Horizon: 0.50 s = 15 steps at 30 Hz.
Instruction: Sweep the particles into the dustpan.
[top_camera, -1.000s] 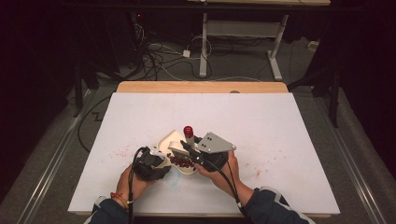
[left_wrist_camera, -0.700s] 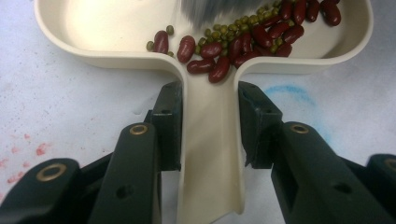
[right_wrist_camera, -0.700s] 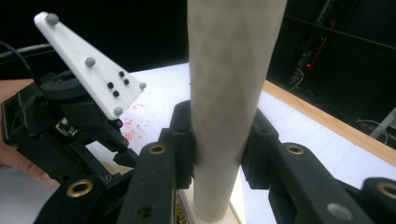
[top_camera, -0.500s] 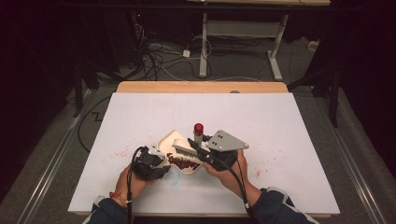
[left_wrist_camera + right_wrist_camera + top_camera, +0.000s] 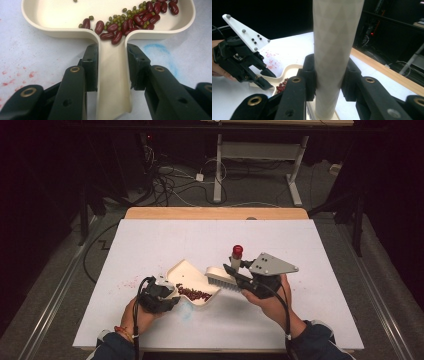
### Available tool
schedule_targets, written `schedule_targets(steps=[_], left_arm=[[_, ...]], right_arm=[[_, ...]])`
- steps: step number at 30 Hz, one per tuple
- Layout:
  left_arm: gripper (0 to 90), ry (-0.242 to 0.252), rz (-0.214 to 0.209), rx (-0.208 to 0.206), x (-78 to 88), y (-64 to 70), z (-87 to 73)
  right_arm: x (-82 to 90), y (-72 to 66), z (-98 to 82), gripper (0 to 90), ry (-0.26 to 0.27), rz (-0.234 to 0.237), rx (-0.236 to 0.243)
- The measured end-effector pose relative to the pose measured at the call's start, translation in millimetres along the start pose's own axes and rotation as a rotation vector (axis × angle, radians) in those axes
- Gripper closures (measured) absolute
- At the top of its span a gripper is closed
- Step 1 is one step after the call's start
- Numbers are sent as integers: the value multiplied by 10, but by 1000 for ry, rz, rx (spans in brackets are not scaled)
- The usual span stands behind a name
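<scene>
Dustpan [image 5: 192, 280] handle clamped in left gripper [image 5: 111, 65]; brush [image 5: 225, 276], at its three o'clock, clamped in right gripper [image 5: 239, 269].

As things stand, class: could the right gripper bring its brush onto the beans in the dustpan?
Probably yes. The right gripper holds the brush just beside the dustpan, whose beans lie uncovered, and the left gripper clamps only the handle.

white table top [image 5: 150, 240], wooden strip [image 5: 215, 213] along far edge; red specks [image 5: 127, 282] scattered left of centre, faint blue smudge [image 5: 187, 315] near front; cream dustpan [image 5: 192, 282] rests on top near front middle, red and green beans [image 5: 130, 21] inside; pan handle points toward near edge
</scene>
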<state>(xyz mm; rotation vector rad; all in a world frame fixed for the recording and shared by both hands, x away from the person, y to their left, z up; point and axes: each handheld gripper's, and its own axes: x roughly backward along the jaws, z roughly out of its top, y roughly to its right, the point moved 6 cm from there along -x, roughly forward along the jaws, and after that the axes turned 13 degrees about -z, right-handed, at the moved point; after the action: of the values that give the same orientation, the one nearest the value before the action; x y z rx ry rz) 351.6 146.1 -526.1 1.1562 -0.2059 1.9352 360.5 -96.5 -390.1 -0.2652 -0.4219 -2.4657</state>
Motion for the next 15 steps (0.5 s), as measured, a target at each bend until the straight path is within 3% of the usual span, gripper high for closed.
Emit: schedule_targets(steps=[15], left_arm=[[632, 0, -5, 3, 4, -5, 1]], right_arm=[[418, 537, -267, 701, -60, -38, -10]])
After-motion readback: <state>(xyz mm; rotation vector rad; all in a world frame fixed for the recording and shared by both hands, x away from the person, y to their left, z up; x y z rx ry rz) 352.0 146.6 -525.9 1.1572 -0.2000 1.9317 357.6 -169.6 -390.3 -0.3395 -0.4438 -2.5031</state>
